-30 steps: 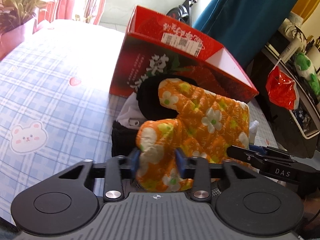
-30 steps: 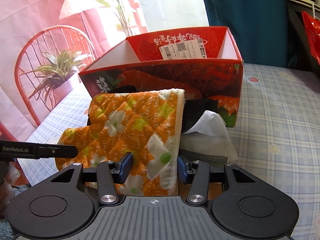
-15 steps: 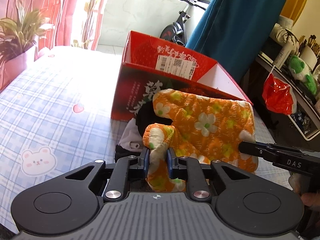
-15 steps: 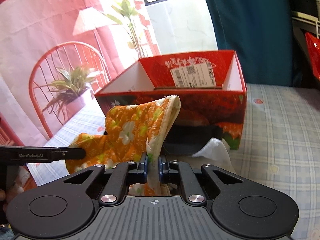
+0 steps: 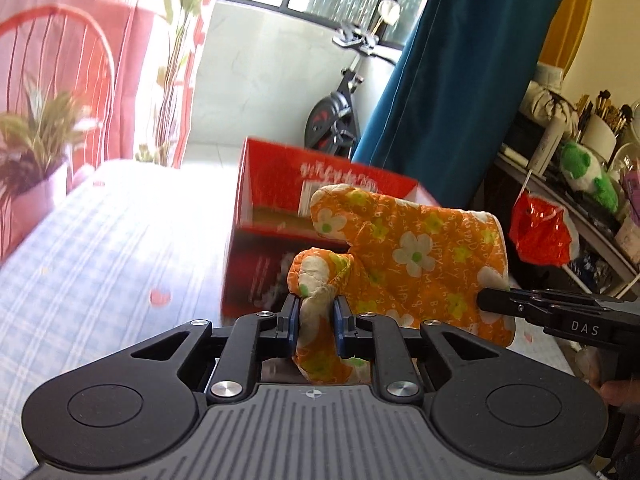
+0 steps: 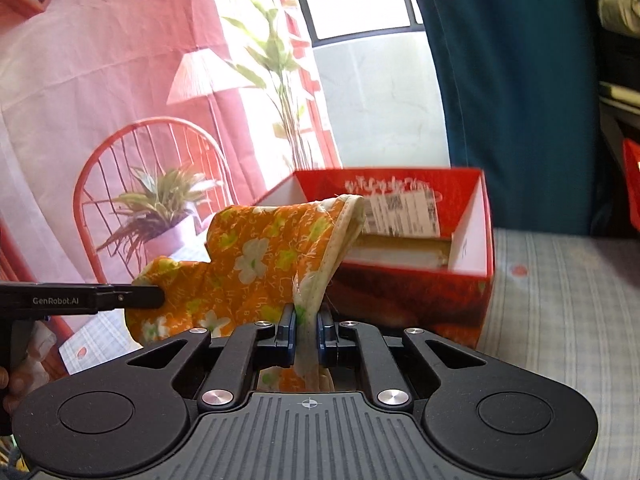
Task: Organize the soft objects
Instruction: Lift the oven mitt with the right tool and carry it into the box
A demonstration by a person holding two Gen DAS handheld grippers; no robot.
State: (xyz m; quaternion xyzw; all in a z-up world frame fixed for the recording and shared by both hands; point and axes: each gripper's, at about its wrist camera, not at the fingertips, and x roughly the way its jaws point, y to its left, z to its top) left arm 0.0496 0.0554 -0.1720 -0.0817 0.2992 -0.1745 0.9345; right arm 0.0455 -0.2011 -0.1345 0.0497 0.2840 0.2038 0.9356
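Right wrist — red box (image 6: pixel 472 280), open-topped, behind the held oven mitt (image 6: pixel 256 256).

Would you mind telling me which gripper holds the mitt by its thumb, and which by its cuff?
The left gripper pinches the mitt's stubby thumb; the right gripper clamps the white-trimmed cuff edge at the opposite end.

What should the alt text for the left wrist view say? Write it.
The left gripper pinches the thumb of an orange floral oven mitt, held above a checked tablecloth before an open red box. The right gripper holds the mitt's other end.
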